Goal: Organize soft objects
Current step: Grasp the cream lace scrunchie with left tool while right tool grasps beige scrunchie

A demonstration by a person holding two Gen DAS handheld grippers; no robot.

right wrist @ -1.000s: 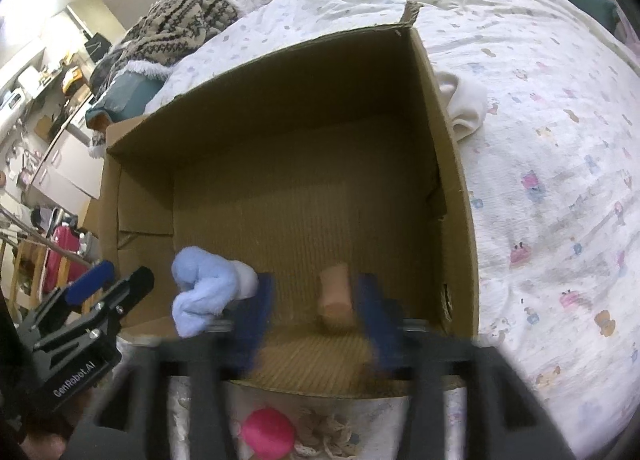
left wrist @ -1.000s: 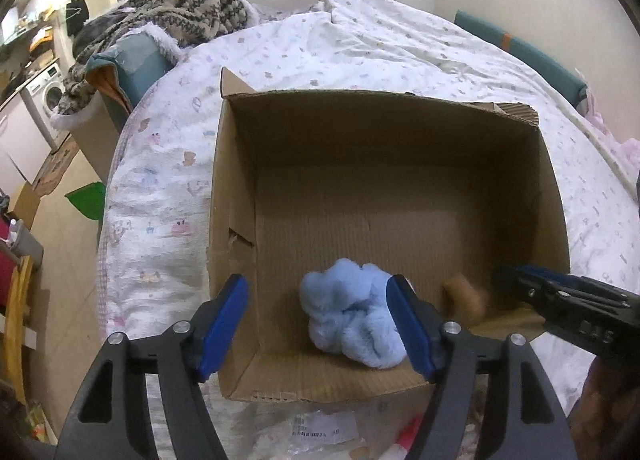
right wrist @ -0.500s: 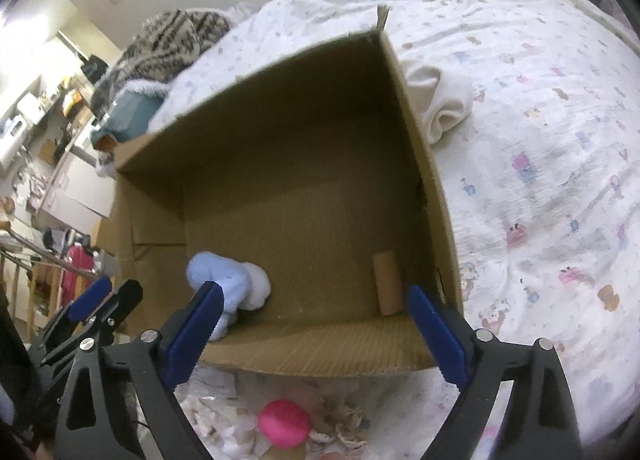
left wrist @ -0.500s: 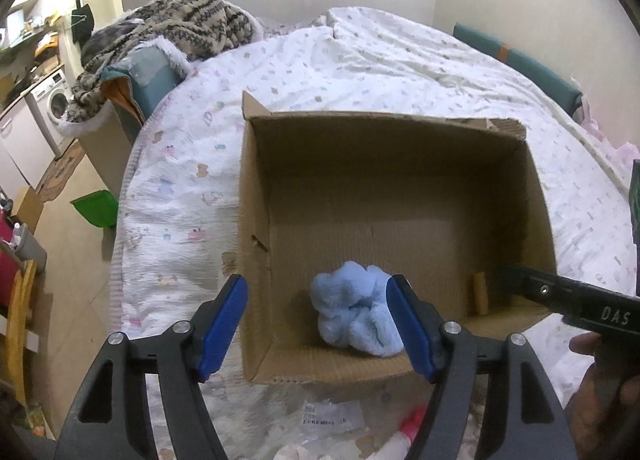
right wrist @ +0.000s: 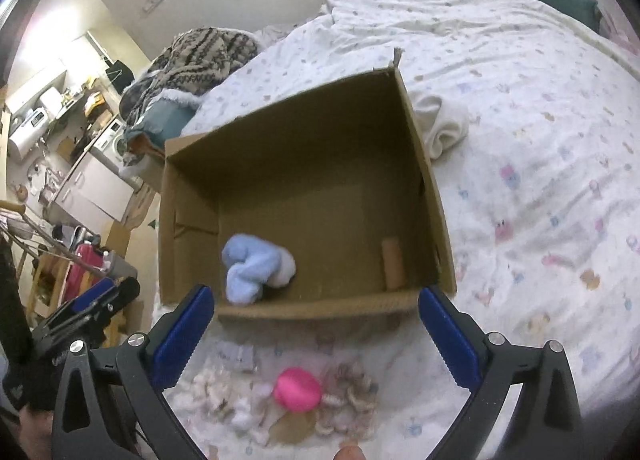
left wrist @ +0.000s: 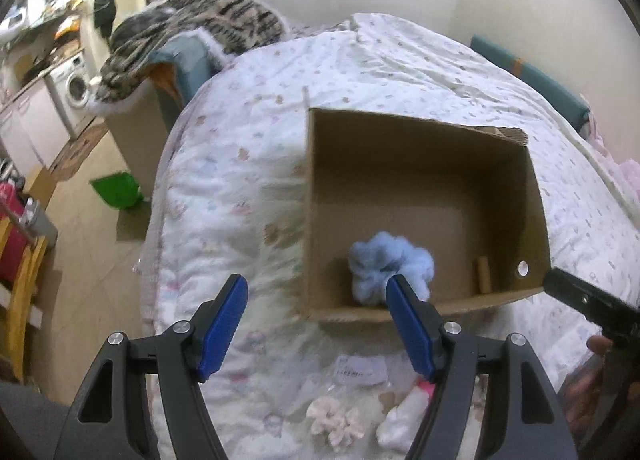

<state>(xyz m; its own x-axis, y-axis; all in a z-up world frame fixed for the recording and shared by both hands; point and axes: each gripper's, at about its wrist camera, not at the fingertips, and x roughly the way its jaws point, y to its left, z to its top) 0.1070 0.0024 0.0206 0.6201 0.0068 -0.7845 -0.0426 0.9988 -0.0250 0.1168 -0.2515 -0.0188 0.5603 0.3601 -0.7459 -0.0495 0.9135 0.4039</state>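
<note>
The blue sock lies on the floor of the box, near the front wall, and the small tan roll stands close to the right wall. Neither is between any fingers. The left tool hangs in front of the box and to its left, over the bed, its jaws partly apart and empty; its right finger overlaps the sock only in the line of sight. The right tool hovers before the front wall, jaws spread to their widest, holding nothing.

In front of the box, on the bed, lie a pink ball, pale frilly scrunchies, a white sock and a paper label. A white folded cloth rests against the outside of the box's right wall.

The box is plain brown corrugated cardboard, open at the top, with a ribbed floor and a round hole in its right wall. The blue sock is fluffy and bunched into a lumpy knot. The roll is a short, smooth cylinder. The bed cover is white quilted fabric with small pastel prints. The tool fingers are black with blue ribbed pads.

A second ago the right tool's jaws stood narrow on either side of the roll inside the box; now they are wide and outside it, and the roll stands alone. The left tool has pulled back and to the left from the sock with its opening unchanged, and more of the bed and the loose things in front now shows.
</note>
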